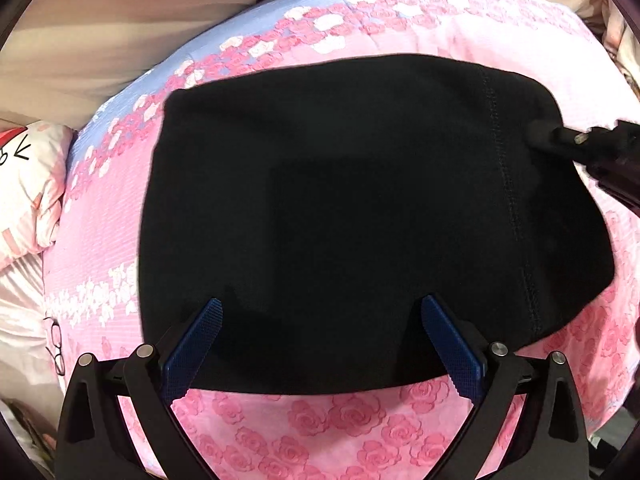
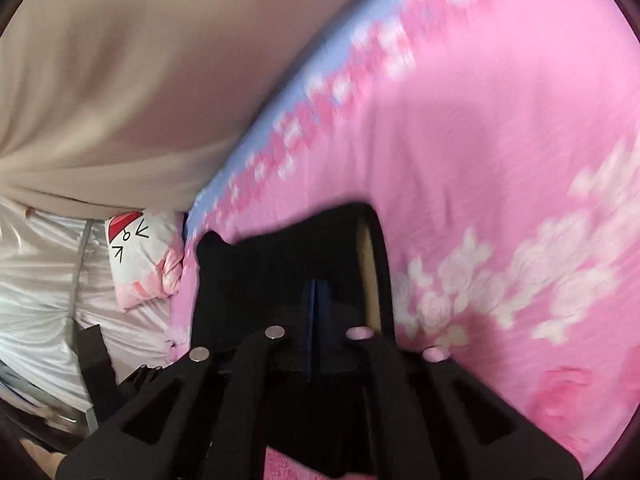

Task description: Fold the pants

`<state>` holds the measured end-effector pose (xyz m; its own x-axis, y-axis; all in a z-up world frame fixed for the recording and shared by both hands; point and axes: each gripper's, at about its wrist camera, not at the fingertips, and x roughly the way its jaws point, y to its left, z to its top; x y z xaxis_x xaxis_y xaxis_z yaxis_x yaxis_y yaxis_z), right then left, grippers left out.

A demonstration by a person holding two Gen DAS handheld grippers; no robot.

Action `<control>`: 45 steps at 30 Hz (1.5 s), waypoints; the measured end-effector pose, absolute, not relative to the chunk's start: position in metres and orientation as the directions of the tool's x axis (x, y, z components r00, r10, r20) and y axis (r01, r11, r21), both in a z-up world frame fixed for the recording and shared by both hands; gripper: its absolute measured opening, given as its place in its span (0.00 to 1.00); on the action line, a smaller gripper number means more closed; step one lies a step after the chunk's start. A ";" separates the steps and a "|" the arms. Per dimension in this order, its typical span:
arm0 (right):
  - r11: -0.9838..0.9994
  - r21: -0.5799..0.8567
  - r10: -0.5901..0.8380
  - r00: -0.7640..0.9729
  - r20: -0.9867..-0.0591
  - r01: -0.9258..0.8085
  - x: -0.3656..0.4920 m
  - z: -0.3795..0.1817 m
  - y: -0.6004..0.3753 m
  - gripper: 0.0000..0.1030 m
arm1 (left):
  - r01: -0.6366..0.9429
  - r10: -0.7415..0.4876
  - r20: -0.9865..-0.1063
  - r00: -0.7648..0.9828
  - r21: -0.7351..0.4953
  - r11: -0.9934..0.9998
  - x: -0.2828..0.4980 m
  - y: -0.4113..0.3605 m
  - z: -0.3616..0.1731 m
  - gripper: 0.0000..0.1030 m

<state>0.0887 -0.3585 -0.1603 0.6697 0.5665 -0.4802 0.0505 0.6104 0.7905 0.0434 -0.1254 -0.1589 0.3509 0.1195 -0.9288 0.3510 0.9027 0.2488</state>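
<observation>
The black pants point(image 1: 352, 216) lie folded into a broad flat block on the pink rose-print bedspread point(image 1: 320, 424). My left gripper point(image 1: 320, 320) hovers open over the near edge of the pants, its blue pads point(image 1: 196, 340) spread wide and holding nothing. My right gripper point(image 1: 540, 136) comes in from the right and pinches the far right corner of the pants. In the right wrist view its blue pads point(image 2: 318, 312) are closed together on a lifted fold of the black pants point(image 2: 280, 272).
A beige curtain point(image 1: 120, 20) hangs behind the bed. A white and pink cartoon pillow point(image 1: 28, 184) lies at the left, with shiny white bedding point(image 2: 36, 280) beside it. The bedspread has a lilac band point(image 1: 280, 12) along its far edge.
</observation>
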 end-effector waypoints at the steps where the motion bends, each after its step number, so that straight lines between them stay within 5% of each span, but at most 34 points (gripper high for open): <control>1: 0.611 0.791 0.583 0.673 -0.454 0.004 0.087 -0.147 -0.354 0.06 | 0.345 0.124 -0.924 0.362 0.256 0.903 0.042 -0.121 -0.155 0.95; 4: 0.592 0.789 0.707 0.575 -0.411 -0.164 0.109 -0.113 -0.301 0.06 | 0.308 0.116 -0.920 0.373 0.241 0.921 0.039 -0.100 -0.146 0.95; 7: 0.628 0.749 0.744 0.444 -0.499 -0.211 0.155 -0.124 -0.242 0.06 | 0.249 0.123 -0.931 0.343 0.216 0.944 0.044 -0.073 -0.151 0.95; 10: 0.718 0.686 0.654 0.454 -0.606 -0.118 0.199 -0.145 -0.233 0.02 | 0.209 0.138 -0.942 0.307 0.209 0.955 0.051 -0.051 -0.163 0.95; 12: 0.686 0.728 0.613 0.534 -0.582 0.007 0.204 -0.144 -0.258 0.06 | 0.195 0.115 -0.949 0.292 0.177 0.965 0.055 -0.041 -0.169 0.95; 15: 0.668 0.733 0.674 0.526 -0.519 -0.132 0.190 -0.110 -0.242 0.06 | 0.202 0.102 -0.948 0.301 0.168 0.965 0.059 -0.042 -0.169 0.95; 18: 0.691 0.673 0.717 0.366 -0.593 -0.263 0.200 -0.119 -0.184 0.06 | 0.210 0.096 -0.941 0.324 0.171 0.963 0.056 -0.043 -0.169 0.95; 22: 0.723 0.691 0.597 0.495 -0.631 0.010 0.234 -0.143 -0.226 0.07 | 0.229 0.076 -0.942 0.326 0.156 0.961 0.056 -0.042 -0.166 0.95; 27: 0.697 0.716 0.567 0.641 -0.517 -0.038 0.162 -0.097 -0.272 0.07 | 0.236 0.034 -0.934 0.355 0.125 0.964 0.061 -0.026 -0.145 0.95; 31: 0.729 0.685 0.529 0.625 -0.574 0.011 0.116 -0.123 -0.293 0.07 | 0.199 -0.011 -0.913 0.407 0.077 0.977 0.092 -0.002 -0.121 0.95; 33: 0.715 0.678 0.448 0.633 -0.631 0.170 0.113 -0.157 -0.324 0.03 | 0.187 0.007 -0.902 0.431 0.097 0.978 0.120 -0.002 -0.122 0.95; 35: 0.631 0.737 0.424 0.688 -0.589 0.242 0.098 -0.159 -0.350 0.08 | 0.181 0.071 -0.891 0.448 0.169 0.969 0.142 -0.008 -0.135 0.95; 40: 0.676 0.732 0.498 0.679 -0.540 0.087 0.083 -0.138 -0.326 0.06 | 0.189 0.092 -0.893 0.441 0.193 0.963 0.161 0.003 -0.151 0.95; 42: 0.726 0.673 0.461 0.624 -0.631 0.145 0.085 -0.169 -0.323 0.00 | 0.190 0.108 -0.885 0.453 0.214 0.958 0.155 0.001 -0.150 0.95; 45: 0.667 0.706 0.395 0.690 -0.606 0.238 0.056 -0.166 -0.346 0.06 | 0.180 0.131 -0.883 0.451 0.234 0.955 0.141 -0.006 -0.145 0.95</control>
